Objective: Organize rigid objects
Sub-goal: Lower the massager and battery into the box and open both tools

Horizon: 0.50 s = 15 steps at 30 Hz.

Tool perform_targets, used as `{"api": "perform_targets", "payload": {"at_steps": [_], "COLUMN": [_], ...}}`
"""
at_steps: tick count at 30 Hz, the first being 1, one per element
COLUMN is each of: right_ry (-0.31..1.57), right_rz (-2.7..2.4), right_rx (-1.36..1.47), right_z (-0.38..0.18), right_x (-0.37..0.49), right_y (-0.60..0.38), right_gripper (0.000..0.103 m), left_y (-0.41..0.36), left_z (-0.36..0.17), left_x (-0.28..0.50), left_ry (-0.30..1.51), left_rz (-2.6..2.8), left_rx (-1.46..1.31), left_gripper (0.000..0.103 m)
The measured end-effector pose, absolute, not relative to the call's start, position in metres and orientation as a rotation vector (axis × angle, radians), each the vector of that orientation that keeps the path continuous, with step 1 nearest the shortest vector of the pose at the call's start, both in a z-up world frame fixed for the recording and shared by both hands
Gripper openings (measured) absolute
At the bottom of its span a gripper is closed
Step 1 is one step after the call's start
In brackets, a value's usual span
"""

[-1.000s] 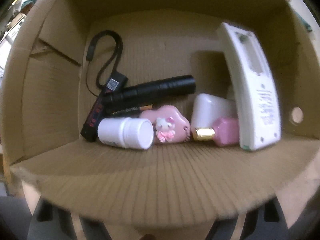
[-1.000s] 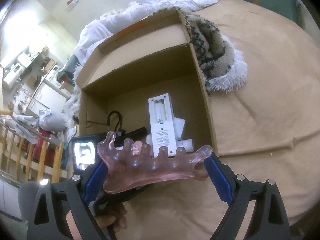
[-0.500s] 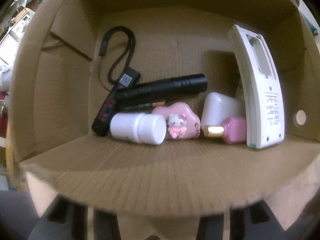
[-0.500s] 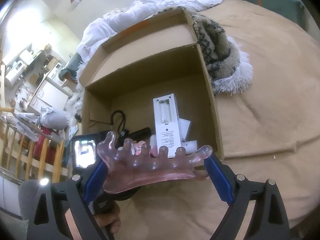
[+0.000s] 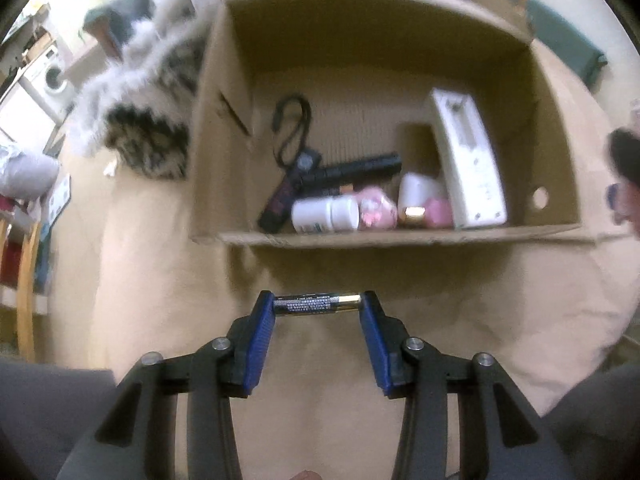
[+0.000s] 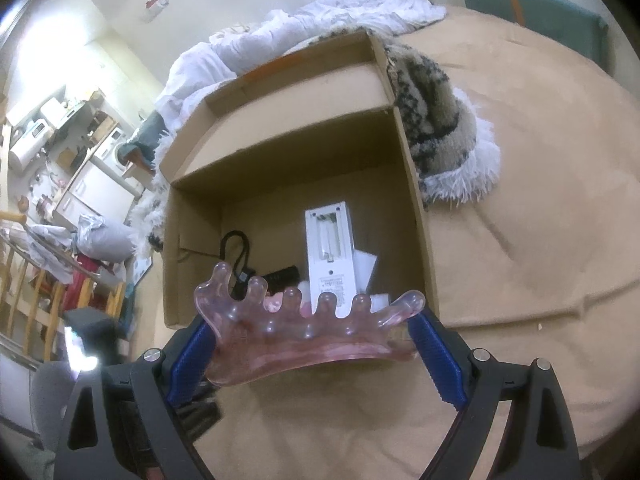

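Note:
My left gripper [image 5: 318, 307] hangs over the tan bed cover in front of the cardboard box [image 5: 400, 239], shut on a black-and-gold battery [image 5: 308, 305] held crosswise, end to end, between its blue pads. Inside the box lie a white remote [image 5: 468, 164], a black flashlight [image 5: 352, 170], a white pill bottle [image 5: 324, 214], a pink cat-figure case [image 5: 376, 212] and a pink perfume bottle [image 5: 434, 212]. My right gripper [image 6: 312, 338] is shut on a translucent pink knobbed massage comb [image 6: 308, 344], held just short of the box's [image 6: 416, 216] near rim.
A fluffy patterned throw [image 6: 440, 120] lies against the box's side, with white bedding [image 6: 280, 40] behind it. The tan bed cover [image 6: 520, 240] stretches to the right. A person's head [image 5: 624, 176] shows at the right edge. A wooden railing [image 6: 24, 280] stands at the left.
The left wrist view has backed up and out of the box; its fingers now show fully, narrower, with a battery between the pads. The right gripper has kept still with the pink comb.

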State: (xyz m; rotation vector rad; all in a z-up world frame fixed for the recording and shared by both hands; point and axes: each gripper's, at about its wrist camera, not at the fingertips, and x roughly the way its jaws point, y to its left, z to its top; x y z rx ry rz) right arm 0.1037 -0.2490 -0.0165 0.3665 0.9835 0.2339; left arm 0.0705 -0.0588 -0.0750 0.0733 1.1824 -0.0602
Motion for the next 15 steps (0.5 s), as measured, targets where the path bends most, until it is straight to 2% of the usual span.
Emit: {"api": "perform_targets", "payload": {"at_steps": [4, 15], "right_ry": [0.975, 0.954], "right_rz": [0.251, 0.283], "right_rx": [0.342, 0.322], "right_z": [-0.011, -0.01], "right_x": [0.109, 0.136], "right_y": [-0.245, -0.237], "right_gripper": [0.098, 0.098], "left_y": [-0.059, -0.063], "left_z": [-0.049, -0.009], "left_x": [0.071, 0.125], "left_ry": [1.086, 1.0], "left_rz": [-0.067, -0.068], "left_rx": [0.085, 0.048], "left_gripper": [0.04, 0.04]}}
